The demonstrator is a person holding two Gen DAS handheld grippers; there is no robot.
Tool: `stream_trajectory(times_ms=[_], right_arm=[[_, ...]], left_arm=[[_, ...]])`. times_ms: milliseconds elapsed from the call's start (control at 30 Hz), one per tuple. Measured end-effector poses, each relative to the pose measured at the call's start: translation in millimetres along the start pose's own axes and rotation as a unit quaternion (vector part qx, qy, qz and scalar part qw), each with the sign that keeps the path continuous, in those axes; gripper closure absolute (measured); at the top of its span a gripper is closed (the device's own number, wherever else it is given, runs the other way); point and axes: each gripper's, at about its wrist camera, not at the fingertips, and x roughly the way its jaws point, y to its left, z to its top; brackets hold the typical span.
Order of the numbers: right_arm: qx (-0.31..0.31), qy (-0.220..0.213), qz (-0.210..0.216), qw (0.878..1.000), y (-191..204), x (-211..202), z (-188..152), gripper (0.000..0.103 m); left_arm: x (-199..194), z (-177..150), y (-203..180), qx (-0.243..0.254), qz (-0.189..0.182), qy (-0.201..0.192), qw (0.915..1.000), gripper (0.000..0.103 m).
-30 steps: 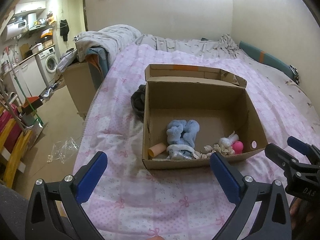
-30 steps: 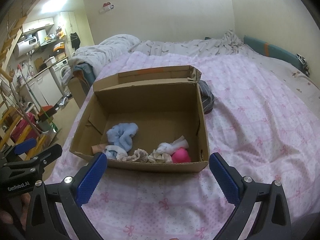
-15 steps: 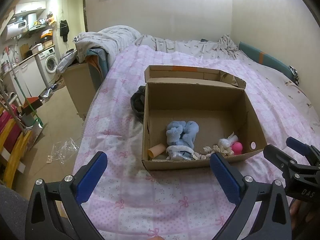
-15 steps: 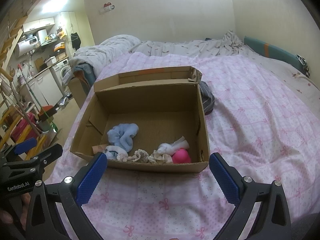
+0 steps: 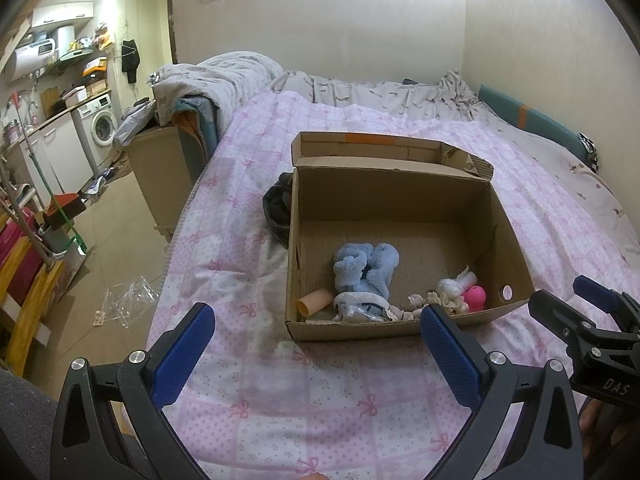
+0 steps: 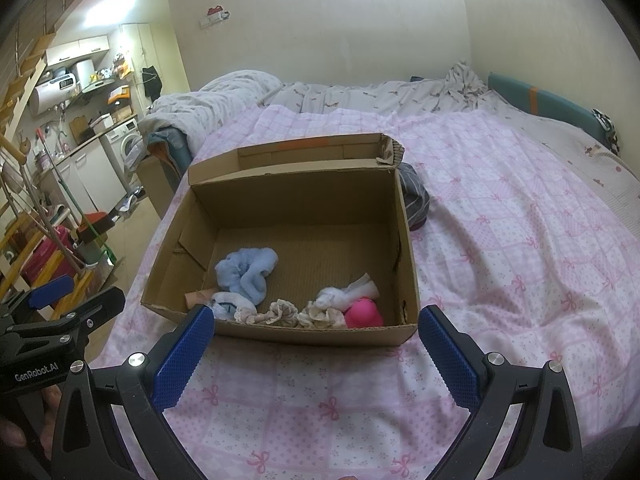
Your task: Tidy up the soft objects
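Pink-quilted bed (image 5: 320,400) under cardboard box (image 5: 400,326) and dark garment (image 5: 276,208)

We see a bed (image 5: 540,216) under a pink bow-print sheet, with a rumpled grey duvet (image 5: 224,76) at 11 o'clock. At 9 o'clock stands a washing machine (image 5: 102,126); clear plastic wrap (image 5: 124,300) lies on the floor.

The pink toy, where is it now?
In both views the pink toy lies inside the box, in its near right corner, beside the white cloth.
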Motion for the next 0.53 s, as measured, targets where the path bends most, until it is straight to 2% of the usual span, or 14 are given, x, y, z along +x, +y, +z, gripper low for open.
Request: stream_trajectory(times_ms=[533], right_arm=[[0.0,0.0,0.0,1.0,1.3,0.1,0.1,0.0]], left_arm=[[-1.7,1.5,0.5,-0.003,-0.004,-0.002,1.0,0.001]])
